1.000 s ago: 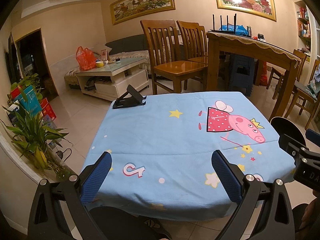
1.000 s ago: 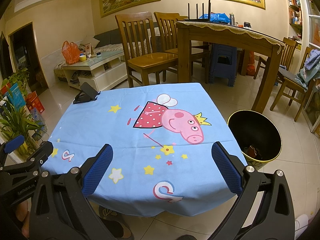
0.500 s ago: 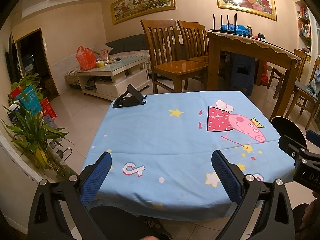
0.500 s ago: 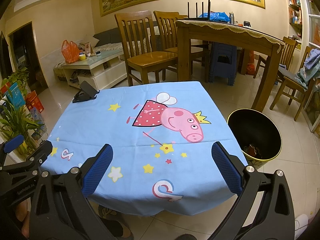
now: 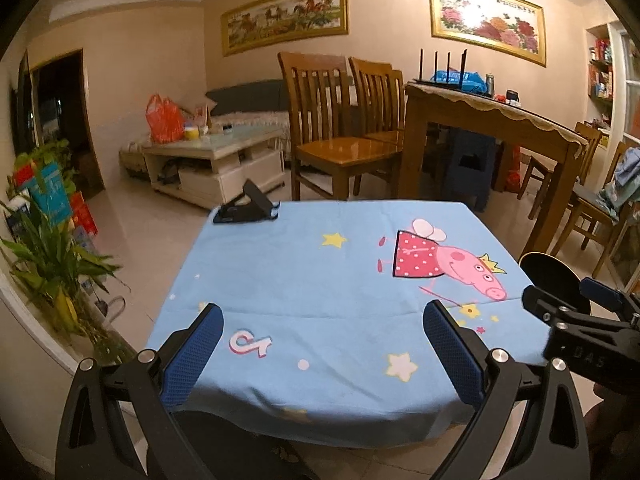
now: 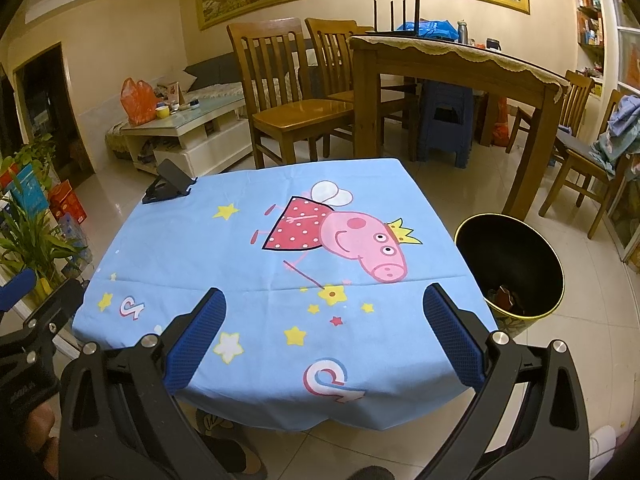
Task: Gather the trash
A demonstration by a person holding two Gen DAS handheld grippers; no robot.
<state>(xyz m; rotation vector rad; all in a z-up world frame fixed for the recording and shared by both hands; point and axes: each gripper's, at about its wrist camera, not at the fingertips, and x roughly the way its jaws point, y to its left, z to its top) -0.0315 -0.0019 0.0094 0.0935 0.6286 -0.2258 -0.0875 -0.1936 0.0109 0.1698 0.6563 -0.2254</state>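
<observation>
A black waste bin with a yellow rim [image 6: 516,268] stands on the floor right of the small table; some brown trash [image 6: 505,296] lies at its bottom. Its rim also shows in the left wrist view [image 5: 554,280]. The table carries a blue cartoon-pig cloth [image 6: 248,248], also seen in the left wrist view [image 5: 320,280]. I see no loose trash on the cloth. My left gripper [image 5: 322,322] is open and empty over the table's near edge. My right gripper [image 6: 324,306] is open and empty over the near edge too.
A black phone stand [image 6: 168,186] sits at the table's far left corner. Wooden chairs [image 6: 288,96] and a tall dining table [image 6: 448,64] stand behind. A coffee table [image 6: 188,128] with an orange bag is at the back left. Potted plants [image 5: 48,256] line the left wall.
Both grippers have shifted slightly, so the table sits a little lower and farther in view. Both stay open and empty.
</observation>
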